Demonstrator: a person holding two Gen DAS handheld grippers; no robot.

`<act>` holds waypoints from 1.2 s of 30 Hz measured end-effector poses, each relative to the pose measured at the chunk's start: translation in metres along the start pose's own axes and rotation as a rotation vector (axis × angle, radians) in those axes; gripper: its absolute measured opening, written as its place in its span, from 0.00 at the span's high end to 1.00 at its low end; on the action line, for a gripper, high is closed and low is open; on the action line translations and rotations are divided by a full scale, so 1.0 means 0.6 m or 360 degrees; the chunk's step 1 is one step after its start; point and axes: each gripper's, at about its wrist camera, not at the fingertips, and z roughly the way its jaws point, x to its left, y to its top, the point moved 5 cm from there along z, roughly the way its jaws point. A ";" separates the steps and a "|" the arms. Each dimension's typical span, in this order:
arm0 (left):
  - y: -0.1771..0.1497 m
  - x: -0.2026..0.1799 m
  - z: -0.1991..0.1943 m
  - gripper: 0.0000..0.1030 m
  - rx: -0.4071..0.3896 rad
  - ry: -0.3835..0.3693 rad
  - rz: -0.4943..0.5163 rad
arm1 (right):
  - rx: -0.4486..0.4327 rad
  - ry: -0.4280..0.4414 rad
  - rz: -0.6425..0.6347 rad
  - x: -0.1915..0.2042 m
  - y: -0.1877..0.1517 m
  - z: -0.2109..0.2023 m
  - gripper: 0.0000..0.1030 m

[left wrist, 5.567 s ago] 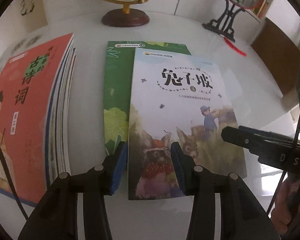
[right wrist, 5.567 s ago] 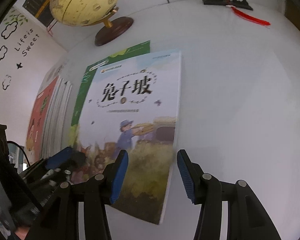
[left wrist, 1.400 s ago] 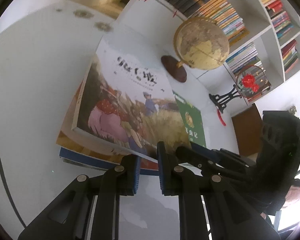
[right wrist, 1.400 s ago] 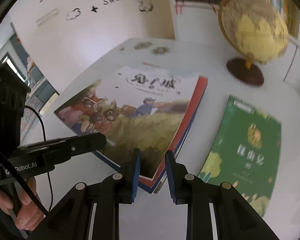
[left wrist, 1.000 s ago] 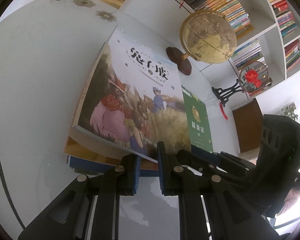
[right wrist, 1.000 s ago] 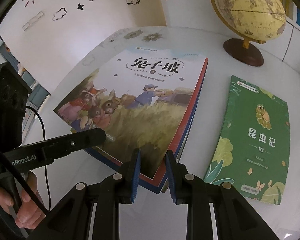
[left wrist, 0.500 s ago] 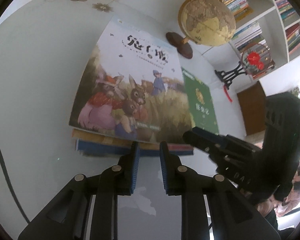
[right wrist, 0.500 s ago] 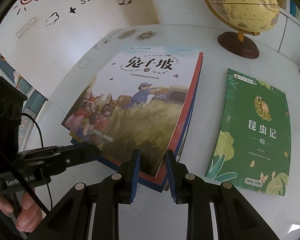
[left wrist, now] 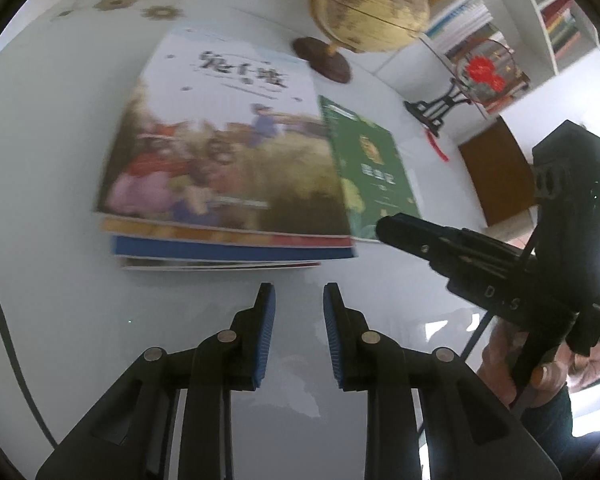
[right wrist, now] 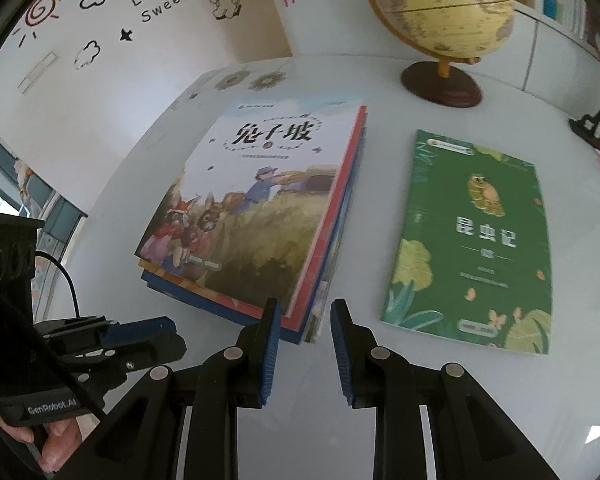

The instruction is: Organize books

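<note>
The rabbit picture book (right wrist: 260, 208) lies flat on top of a stack of books (right wrist: 332, 272) on the white table; it also shows in the left wrist view (left wrist: 220, 152). A green book (right wrist: 472, 240) lies alone to the right of the stack, also in the left wrist view (left wrist: 368, 172). My left gripper (left wrist: 299, 300) is open and empty, just in front of the stack's near edge. My right gripper (right wrist: 303, 308) is open and empty at the stack's near right corner, apart from it. The right gripper's body (left wrist: 500, 256) shows in the left wrist view.
A globe (right wrist: 440, 8) on a dark wooden base (right wrist: 440, 84) stands behind the books. A black ornament stand (left wrist: 436, 108) with a red tassel is at the back right. Bookshelves (left wrist: 540, 8) line the wall. The white table (right wrist: 380, 112) surrounds the books.
Both grippers let go of the rabbit book, which now rests flat on the stack. Both have opened slightly and drawn back from the stack's edge.
</note>
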 end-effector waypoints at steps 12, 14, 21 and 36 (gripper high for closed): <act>0.041 -0.124 0.046 0.79 -0.0011 -0.0008 0.0213 | -0.0038 -0.0059 0.0120 -0.069 -0.023 -0.044 0.76; 0.048 -0.142 0.059 0.79 -0.0014 0.0014 0.0233 | -0.0033 -0.0062 0.0129 -0.086 -0.025 -0.045 0.76; 0.070 -0.185 0.125 0.76 0.0035 0.0110 0.0256 | 0.0015 -0.0056 0.0188 -0.162 -0.023 -0.039 0.76; 0.121 -0.200 0.203 0.40 0.0012 0.0294 0.0176 | 0.0141 -0.0113 0.0123 -0.260 -0.012 -0.005 0.76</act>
